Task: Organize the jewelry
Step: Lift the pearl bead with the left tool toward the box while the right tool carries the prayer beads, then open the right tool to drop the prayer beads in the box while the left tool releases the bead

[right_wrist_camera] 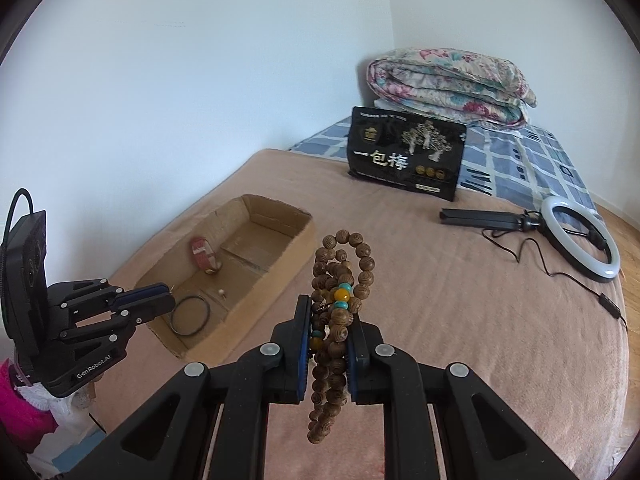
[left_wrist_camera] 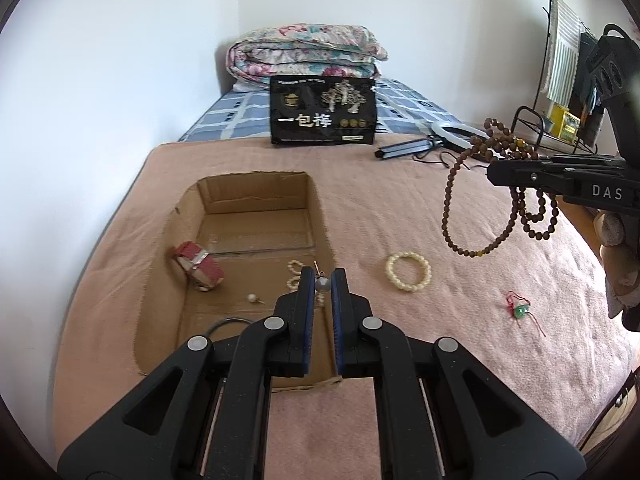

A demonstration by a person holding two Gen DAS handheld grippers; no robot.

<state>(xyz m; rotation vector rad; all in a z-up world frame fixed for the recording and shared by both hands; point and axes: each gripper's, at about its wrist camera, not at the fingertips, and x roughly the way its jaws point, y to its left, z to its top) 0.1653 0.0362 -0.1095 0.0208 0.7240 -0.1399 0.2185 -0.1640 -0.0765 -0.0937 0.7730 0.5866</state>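
Observation:
My left gripper [left_wrist_camera: 322, 283] is shut on a grey pearl earring [left_wrist_camera: 322, 284] and holds it above the open cardboard box [left_wrist_camera: 192, 208]. In the box lie a red bracelet [left_wrist_camera: 199, 266], a white pearl strand [left_wrist_camera: 295, 274], a pearl earring [left_wrist_camera: 253, 299] and a dark ring [right_wrist_camera: 190, 315]. My right gripper [right_wrist_camera: 330, 322] is shut on a long wooden bead necklace [right_wrist_camera: 338, 280], which hangs in loops above the bed to the right of the box [left_wrist_camera: 496, 200]. A cream bead bracelet [left_wrist_camera: 408, 271] and a green pendant on red cord [left_wrist_camera: 520, 310] lie on the pink blanket.
A black bag with Chinese lettering [left_wrist_camera: 323, 110] stands behind the box, with a folded floral quilt [left_wrist_camera: 304, 52] beyond it. A ring light with its stand and cable [right_wrist_camera: 576, 236] lies at the right. A wire rack [left_wrist_camera: 560, 80] stands past the bed's right edge.

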